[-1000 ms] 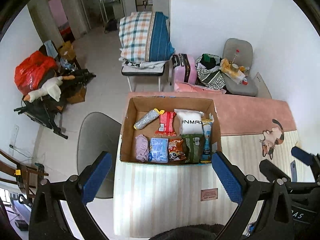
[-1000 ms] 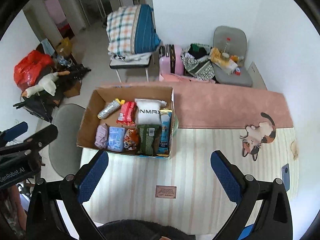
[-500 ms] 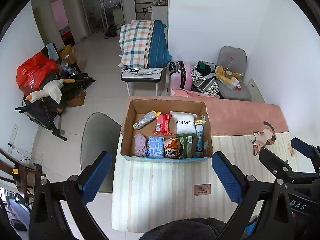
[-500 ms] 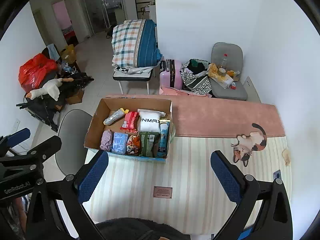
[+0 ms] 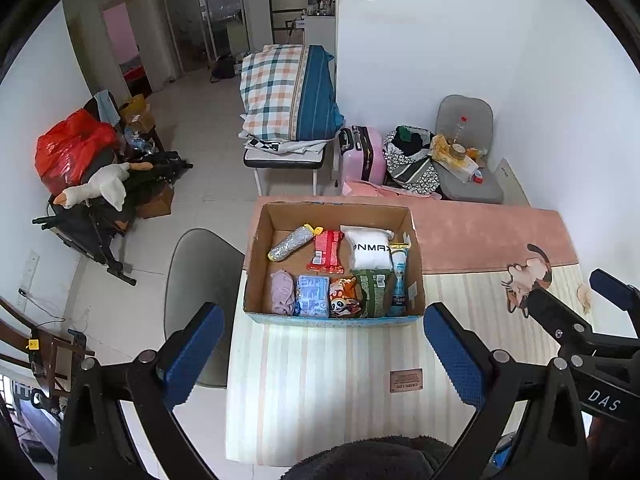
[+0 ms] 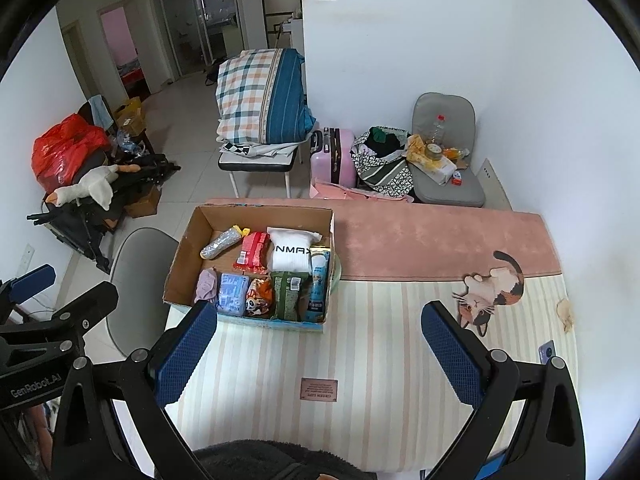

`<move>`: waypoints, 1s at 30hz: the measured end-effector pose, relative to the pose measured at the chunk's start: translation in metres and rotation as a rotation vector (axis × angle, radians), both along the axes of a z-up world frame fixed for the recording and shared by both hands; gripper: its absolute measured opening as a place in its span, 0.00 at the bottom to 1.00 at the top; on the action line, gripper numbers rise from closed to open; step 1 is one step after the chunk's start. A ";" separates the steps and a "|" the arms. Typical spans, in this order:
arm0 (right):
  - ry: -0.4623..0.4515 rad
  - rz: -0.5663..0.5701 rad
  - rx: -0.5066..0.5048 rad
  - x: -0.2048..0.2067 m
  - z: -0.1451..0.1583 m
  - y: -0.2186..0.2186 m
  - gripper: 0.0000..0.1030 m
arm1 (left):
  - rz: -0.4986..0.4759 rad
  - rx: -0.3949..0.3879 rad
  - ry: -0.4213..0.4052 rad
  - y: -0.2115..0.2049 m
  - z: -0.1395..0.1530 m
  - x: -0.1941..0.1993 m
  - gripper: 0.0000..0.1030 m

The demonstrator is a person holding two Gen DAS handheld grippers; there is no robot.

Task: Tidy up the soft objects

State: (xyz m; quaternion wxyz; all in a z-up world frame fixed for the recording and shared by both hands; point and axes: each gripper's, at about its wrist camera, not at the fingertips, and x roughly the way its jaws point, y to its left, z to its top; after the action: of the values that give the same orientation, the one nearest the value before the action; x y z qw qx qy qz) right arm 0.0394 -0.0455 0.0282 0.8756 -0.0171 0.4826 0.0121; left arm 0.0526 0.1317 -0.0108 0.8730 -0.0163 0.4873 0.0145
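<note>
An open cardboard box [image 5: 416,264] [image 6: 182,264] stands on the striped table mat and holds several soft packets: a silver roll [image 5: 290,243], a red pack [image 5: 327,251], a white pouch [image 5: 371,249] [image 6: 291,255], a lilac bundle [image 5: 282,293], a blue pack [image 5: 313,295], a panda snack bag [image 5: 343,303], a green bag [image 5: 373,293] and a blue tube [image 5: 399,280]. My left gripper [image 5: 323,354] is open and empty, high above the table's near side. My right gripper [image 6: 320,354] is open and empty, to the right of the box.
A grey chair [image 5: 200,280] stands left of the table. A pink mat [image 6: 440,240] and a cat-shaped coaster [image 6: 490,294] lie at the right. A phone [image 6: 546,350] lies near the right edge. A bedding-laden stool [image 5: 292,120], suitcase [image 5: 362,152] and cluttered chair stand behind.
Both grippers have pulled up and back from the table, so the box looks smaller and more of the room shows. Both stay open and empty.
</note>
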 end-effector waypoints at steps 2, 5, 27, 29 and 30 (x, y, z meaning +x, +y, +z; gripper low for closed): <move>0.004 -0.002 0.003 0.000 -0.001 -0.001 1.00 | 0.001 -0.001 0.002 -0.001 0.001 -0.001 0.99; 0.006 -0.006 -0.002 0.000 -0.003 -0.001 1.00 | -0.001 0.000 0.005 0.000 0.000 -0.001 0.99; 0.009 -0.026 -0.003 0.000 -0.011 -0.001 1.00 | 0.025 0.017 -0.011 0.003 -0.002 -0.004 0.99; 0.005 -0.030 -0.004 -0.001 -0.009 -0.002 1.00 | 0.029 0.018 -0.010 0.003 -0.003 -0.004 0.99; 0.002 -0.031 -0.005 -0.002 -0.009 -0.002 1.00 | 0.028 0.017 -0.010 0.004 -0.003 -0.004 0.99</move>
State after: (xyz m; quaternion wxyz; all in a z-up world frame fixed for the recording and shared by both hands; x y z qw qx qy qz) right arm 0.0377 -0.0477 0.0194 0.8751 -0.0118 0.4837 -0.0024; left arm 0.0490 0.1353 -0.0138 0.8753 -0.0159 0.4824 0.0305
